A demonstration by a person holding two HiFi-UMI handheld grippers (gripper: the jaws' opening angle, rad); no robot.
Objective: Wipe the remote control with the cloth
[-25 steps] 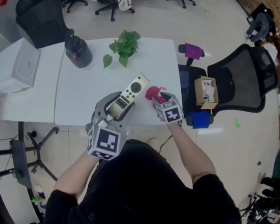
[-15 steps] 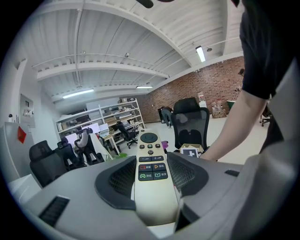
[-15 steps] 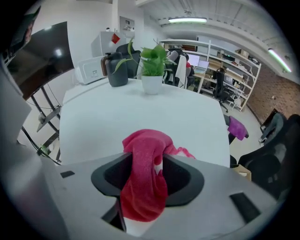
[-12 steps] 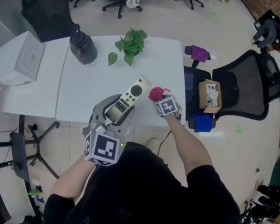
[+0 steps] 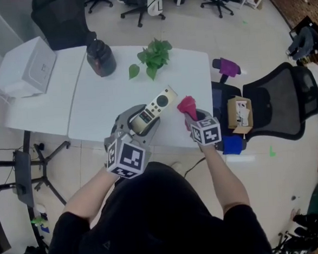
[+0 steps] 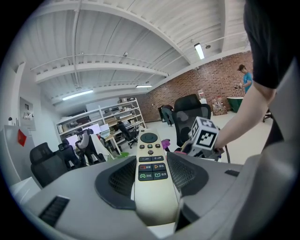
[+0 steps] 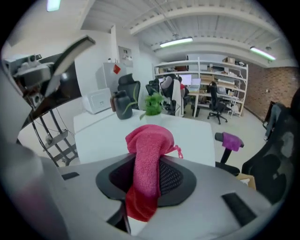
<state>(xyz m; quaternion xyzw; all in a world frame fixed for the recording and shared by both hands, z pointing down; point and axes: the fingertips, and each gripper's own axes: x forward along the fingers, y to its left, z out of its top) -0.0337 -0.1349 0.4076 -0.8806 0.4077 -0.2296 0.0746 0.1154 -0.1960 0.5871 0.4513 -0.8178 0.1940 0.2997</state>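
Head view first: my left gripper (image 5: 140,119) has the remote (image 5: 155,107) clamped by its near end, jaws set fairly wide round the body. The remote is long and cream, with a dark round pad at its far end, and it slants up to the right over the near edge of the white table (image 5: 92,101). My right gripper (image 5: 193,117) holds the cloth (image 5: 187,105), a bunched pink wad just right of the remote's far end with a small gap between them. Its jaws have just been closing, with the cloth between them. Further back on the table I see a plant (image 5: 153,56), a dark jar (image 5: 101,58) and a white box (image 5: 27,68). Right of the table stands a black chair (image 5: 279,102) with a carton (image 5: 238,115) on its seat. The floor is pale.

Left gripper view: the remote runs straight out between the pads, both pressing its sides. I see rows of small buttons, some coloured, and the round pad at the tip. Beyond it are the right gripper's marker cube, a brick wall (image 6: 211,79) and shelves (image 6: 117,115).

Right gripper view: the cloth stands up out of the jaws, fuzzy pink on top, with a darker red tail hanging below the pads, which pinch it. Behind lies the bare tabletop, with the plant and jar at the far end and more chairs beyond.
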